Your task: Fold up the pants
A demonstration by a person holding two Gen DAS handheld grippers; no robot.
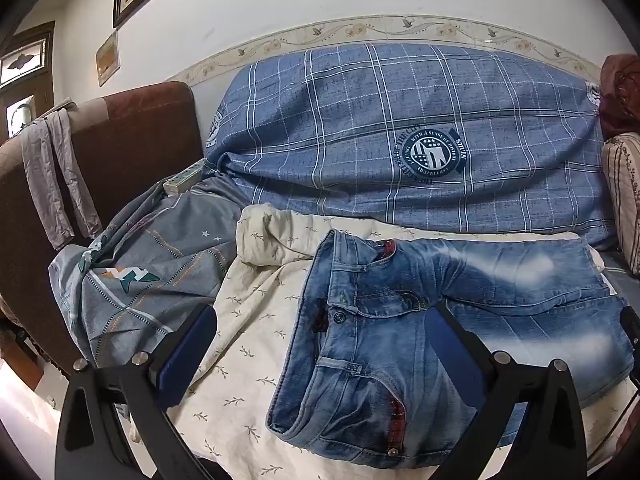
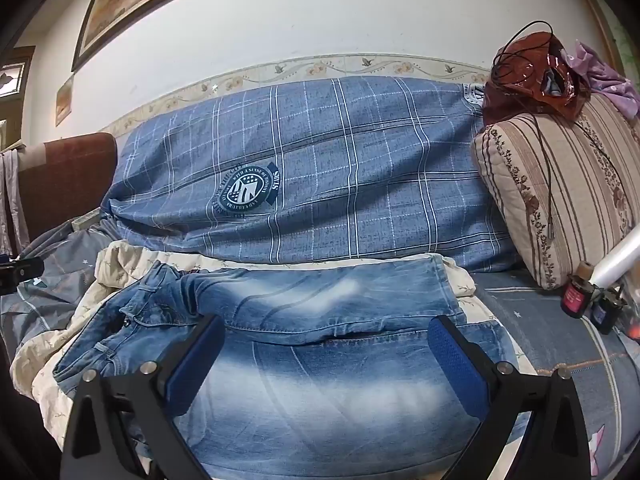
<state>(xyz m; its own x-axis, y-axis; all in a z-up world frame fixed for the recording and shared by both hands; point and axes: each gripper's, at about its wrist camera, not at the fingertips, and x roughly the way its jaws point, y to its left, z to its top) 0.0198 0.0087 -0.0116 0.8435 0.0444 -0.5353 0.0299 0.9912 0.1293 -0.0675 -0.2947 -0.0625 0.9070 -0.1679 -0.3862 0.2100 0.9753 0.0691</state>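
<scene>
Faded blue jeans (image 1: pixel 460 300) lie on a cream leaf-print sheet (image 1: pixel 256 320), waistband to the left and legs stretching right, doubled over. My left gripper (image 1: pixel 320 344) hovers over the waistband end with its blue pads wide apart and nothing between them. In the right wrist view the same jeans (image 2: pixel 320 380) fill the foreground. My right gripper (image 2: pixel 324 360) stands open above the leg part, not touching the cloth. The tip of the other gripper (image 2: pixel 20 270) shows at the left edge.
A blue plaid quilt (image 1: pixel 400 140) is rolled along the wall behind the jeans. A grey patterned cover (image 1: pixel 152 280) lies bunched at the left by a brown headboard (image 1: pixel 132 140). A striped floral cushion (image 2: pixel 560 200), a red bag (image 2: pixel 532 68) with cables and small bottles (image 2: pixel 576 300) sit at the right.
</scene>
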